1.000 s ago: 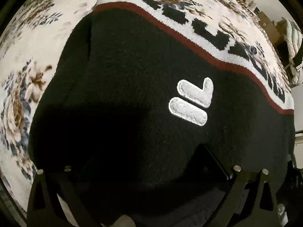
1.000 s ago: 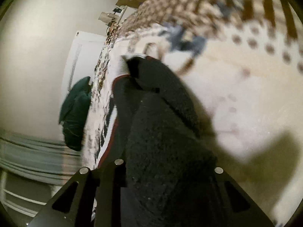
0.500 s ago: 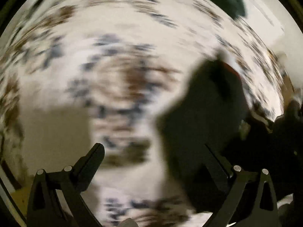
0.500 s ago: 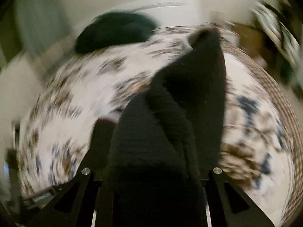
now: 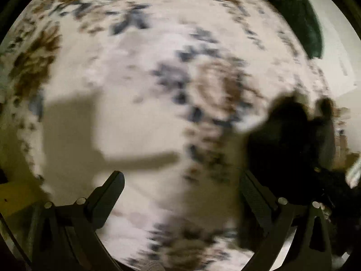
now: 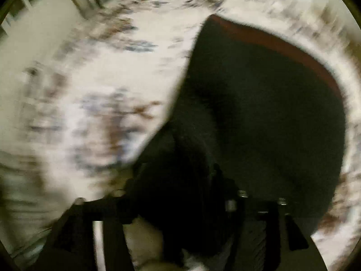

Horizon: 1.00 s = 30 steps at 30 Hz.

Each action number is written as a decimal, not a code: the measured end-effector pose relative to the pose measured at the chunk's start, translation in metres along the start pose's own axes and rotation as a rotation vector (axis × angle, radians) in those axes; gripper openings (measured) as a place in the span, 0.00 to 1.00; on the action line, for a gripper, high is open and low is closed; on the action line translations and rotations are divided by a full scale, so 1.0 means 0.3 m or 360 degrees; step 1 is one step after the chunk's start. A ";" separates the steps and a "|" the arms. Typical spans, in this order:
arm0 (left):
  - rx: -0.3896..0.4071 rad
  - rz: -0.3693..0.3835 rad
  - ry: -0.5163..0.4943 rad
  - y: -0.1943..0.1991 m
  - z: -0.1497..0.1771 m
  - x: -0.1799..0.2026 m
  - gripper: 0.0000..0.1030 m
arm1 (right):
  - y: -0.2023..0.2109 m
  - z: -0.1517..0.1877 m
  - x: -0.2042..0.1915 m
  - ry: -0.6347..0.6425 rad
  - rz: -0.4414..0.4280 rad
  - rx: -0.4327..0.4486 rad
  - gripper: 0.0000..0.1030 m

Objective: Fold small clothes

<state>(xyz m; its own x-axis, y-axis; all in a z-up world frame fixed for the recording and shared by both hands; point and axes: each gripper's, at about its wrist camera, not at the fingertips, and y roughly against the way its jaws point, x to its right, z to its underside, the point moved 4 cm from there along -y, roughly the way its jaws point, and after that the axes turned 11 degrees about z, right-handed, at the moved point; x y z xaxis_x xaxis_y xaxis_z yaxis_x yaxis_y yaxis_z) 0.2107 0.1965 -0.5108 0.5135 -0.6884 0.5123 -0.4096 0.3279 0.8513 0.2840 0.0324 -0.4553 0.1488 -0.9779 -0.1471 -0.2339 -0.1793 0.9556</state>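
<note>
The black knit garment [image 6: 259, 103] with a red and white edge band fills the right half of the blurred right wrist view, over a floral cloth. My right gripper [image 6: 187, 194] is shut on the garment, whose fabric bunches between its fingers. In the left wrist view my left gripper [image 5: 180, 180] is open and empty above the floral cloth [image 5: 135, 117]. A dark fold of the garment [image 5: 291, 142] lies just right of its right finger [image 5: 255, 189].
The floral white, brown and blue cloth [image 6: 90, 103] covers the surface. A dark green item [image 5: 295, 15] lies at the far edge near a white wall. Both views are motion-blurred.
My left gripper has let go of the garment and swung away to bare cloth. My right gripper, still holding the garment, has turned and carried it across the cloth.
</note>
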 end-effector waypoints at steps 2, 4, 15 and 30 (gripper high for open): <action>-0.0011 0.0096 -0.0057 -0.014 0.010 0.095 1.00 | 0.097 0.003 0.102 -0.0169 -0.0250 -0.0029 0.92; -0.0021 0.0193 -0.0104 -0.035 0.014 0.191 1.00 | 0.177 0.006 0.208 -0.0250 -0.0291 -0.0003 0.92; -0.0088 0.0308 -0.0190 -0.339 -0.037 0.429 0.37 | 0.218 0.048 0.743 -0.0587 0.0063 -0.0019 0.92; 0.0022 0.0177 -0.0083 -0.327 -0.266 0.213 0.29 | 0.122 -0.026 0.840 -0.0466 0.0004 -0.0140 0.92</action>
<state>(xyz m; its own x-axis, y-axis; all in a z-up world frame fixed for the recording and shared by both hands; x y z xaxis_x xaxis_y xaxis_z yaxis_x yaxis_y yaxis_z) 0.3441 0.1719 -0.5525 0.4244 -0.6812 0.5966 -0.4723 0.3957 0.7877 0.3204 -0.2199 -0.4555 -0.1382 -0.9700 -0.2000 -0.1479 -0.1795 0.9726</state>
